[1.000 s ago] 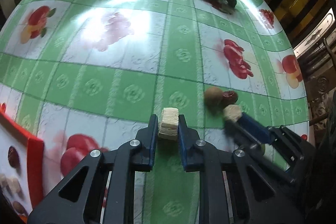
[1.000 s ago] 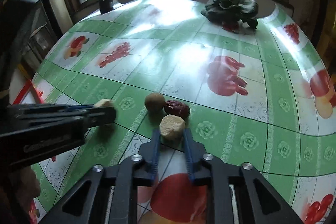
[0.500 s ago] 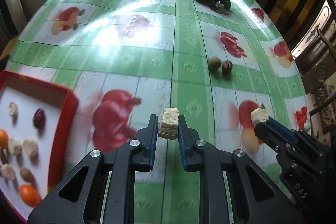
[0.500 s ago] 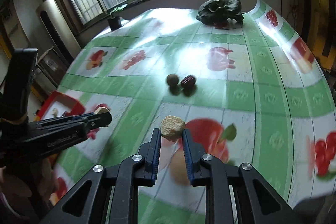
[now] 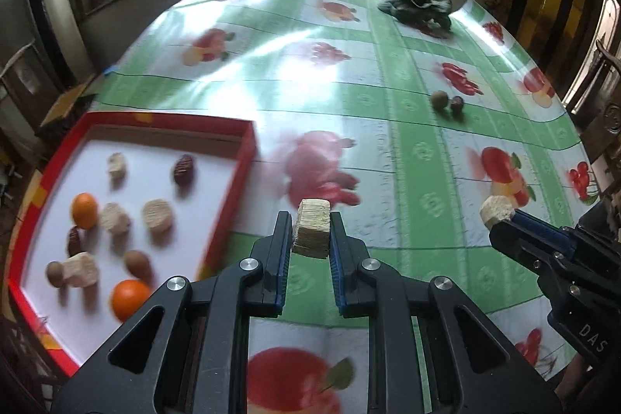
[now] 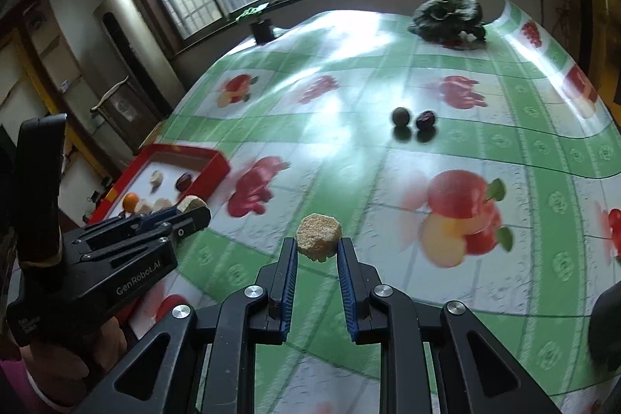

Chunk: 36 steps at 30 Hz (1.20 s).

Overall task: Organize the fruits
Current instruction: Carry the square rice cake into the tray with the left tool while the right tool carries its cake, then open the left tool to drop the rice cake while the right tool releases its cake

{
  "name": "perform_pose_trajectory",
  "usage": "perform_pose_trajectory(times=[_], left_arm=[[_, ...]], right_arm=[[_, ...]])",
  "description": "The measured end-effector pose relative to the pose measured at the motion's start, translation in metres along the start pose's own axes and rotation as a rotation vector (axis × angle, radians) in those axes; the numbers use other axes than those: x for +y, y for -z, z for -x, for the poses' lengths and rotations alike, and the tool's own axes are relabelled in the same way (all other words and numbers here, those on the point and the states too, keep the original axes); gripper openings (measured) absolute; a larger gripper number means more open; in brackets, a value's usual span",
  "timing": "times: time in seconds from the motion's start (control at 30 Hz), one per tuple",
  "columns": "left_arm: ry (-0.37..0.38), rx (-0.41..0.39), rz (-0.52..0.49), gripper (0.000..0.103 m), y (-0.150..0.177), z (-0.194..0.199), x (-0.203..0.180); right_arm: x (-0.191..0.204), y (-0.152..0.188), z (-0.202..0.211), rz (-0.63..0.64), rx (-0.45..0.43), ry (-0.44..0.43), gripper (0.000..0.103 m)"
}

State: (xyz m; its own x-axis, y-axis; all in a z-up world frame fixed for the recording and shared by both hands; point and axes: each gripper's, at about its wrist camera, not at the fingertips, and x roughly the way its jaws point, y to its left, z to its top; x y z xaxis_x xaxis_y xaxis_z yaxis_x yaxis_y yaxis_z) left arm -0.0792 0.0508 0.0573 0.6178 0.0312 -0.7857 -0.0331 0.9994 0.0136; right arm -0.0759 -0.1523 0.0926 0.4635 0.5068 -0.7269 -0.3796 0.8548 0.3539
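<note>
While both hands hung above the tablecloth (image 5: 388,127) | my left gripper (image 5: 310,235) clamped a tan block (image 5: 312,231) | right gripper (image 6: 317,251) clamped a tan puck (image 6: 319,236) | red tray (image 5: 229,196) lay at ten o'clock, holding fruits.

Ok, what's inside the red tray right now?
The red tray holds two oranges, about five pale chunks, two dark dates and two brown fruits. Its near corner is cut off.

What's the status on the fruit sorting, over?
Left gripper shut on a beige chunk. Right gripper shut on a round beige piece. Red tray nearby, path clear.
</note>
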Motion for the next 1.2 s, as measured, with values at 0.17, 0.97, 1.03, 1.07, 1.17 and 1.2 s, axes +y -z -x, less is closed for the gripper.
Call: perform_pose_trajectory(times=[0.17,0.97,1.03,1.07,1.17,1.2], left_arm=[[-0.031,-0.028,0.026,0.017,0.005,0.01,0.021],[-0.047,-0.027,0.12,0.017,0.017,0.017,0.073],[-0.048,-0.029,0.129,0.017,0.018,0.02,0.08],[-0.048,-0.029,0.134,0.017,0.018,0.021,0.082],[-0.065,-0.04,0.151,0.017,0.018,0.028,0.098],[-0.072,-0.042,0.158,0.017,0.019,0.029,0.104]], right_arm=[[0.026,0.002,-0.007,0.041,0.017,-0.021,0.02],[0.074,0.053,-0.041,0.309,0.141,0.001,0.024],[0.076,0.05,-0.04,0.318,0.167,-0.006,0.024],[0.077,0.048,-0.039,0.331,0.164,0.002,0.024],[0.079,0.034,-0.036,0.32,0.144,-0.006,0.024],[0.08,0.028,-0.035,0.308,0.139,-0.021,0.024]])
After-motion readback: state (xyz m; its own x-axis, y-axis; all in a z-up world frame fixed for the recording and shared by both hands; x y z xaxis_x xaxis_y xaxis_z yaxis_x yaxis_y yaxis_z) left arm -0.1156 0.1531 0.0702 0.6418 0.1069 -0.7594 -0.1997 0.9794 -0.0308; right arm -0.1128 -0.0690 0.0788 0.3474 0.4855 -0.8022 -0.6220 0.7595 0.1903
